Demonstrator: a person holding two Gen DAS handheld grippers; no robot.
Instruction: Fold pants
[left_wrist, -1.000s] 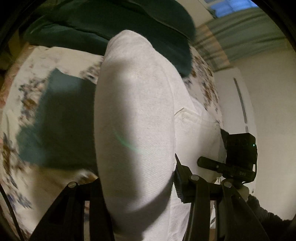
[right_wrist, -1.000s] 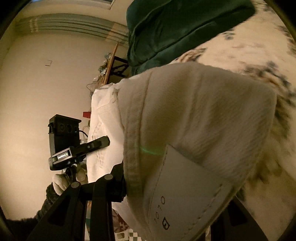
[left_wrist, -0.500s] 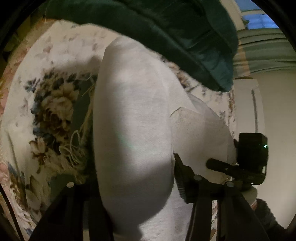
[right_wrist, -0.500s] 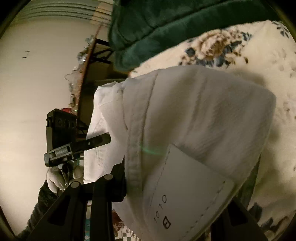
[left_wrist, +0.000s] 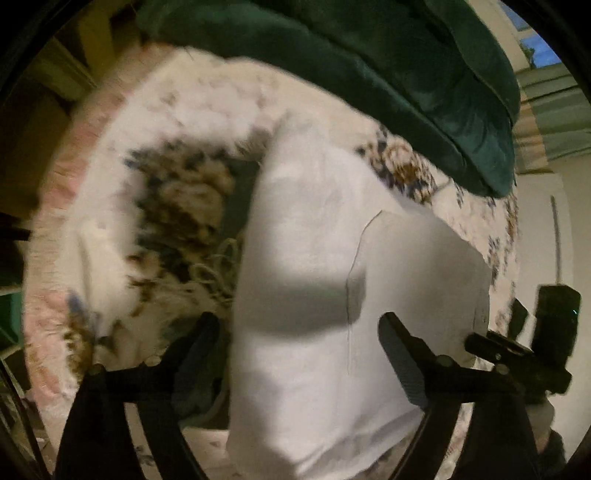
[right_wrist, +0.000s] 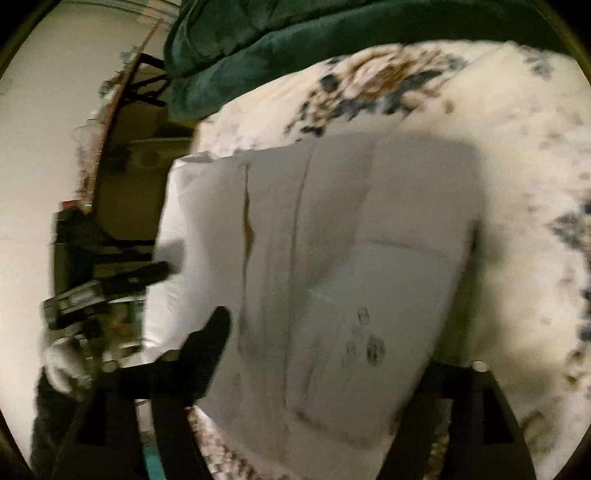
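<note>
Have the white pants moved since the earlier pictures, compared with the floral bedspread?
Yes. The white pants have come down flat onto the floral bedspread, released as both grippers' jaws have just been opening.

- Left tongs (left_wrist: 299, 354) point steeply down, jaws just swung wide apart. Cloth lies between them, and neither finger (left_wrist: 400, 354) presses on it.
- Right tongs (right_wrist: 332, 354) also tilt steeply down, jaws just opened wide. The left finger (right_wrist: 210, 347) stands clear beside the cloth; the right finger is mostly hidden low in the frame.
- In the left wrist view the right tongs sit at the right edge.
- In the right wrist view a pale gloved hand (right_wrist: 61, 363) grips the left tongs, blurred, with a dark sleeve (right_wrist: 55, 424) below it.
</note>
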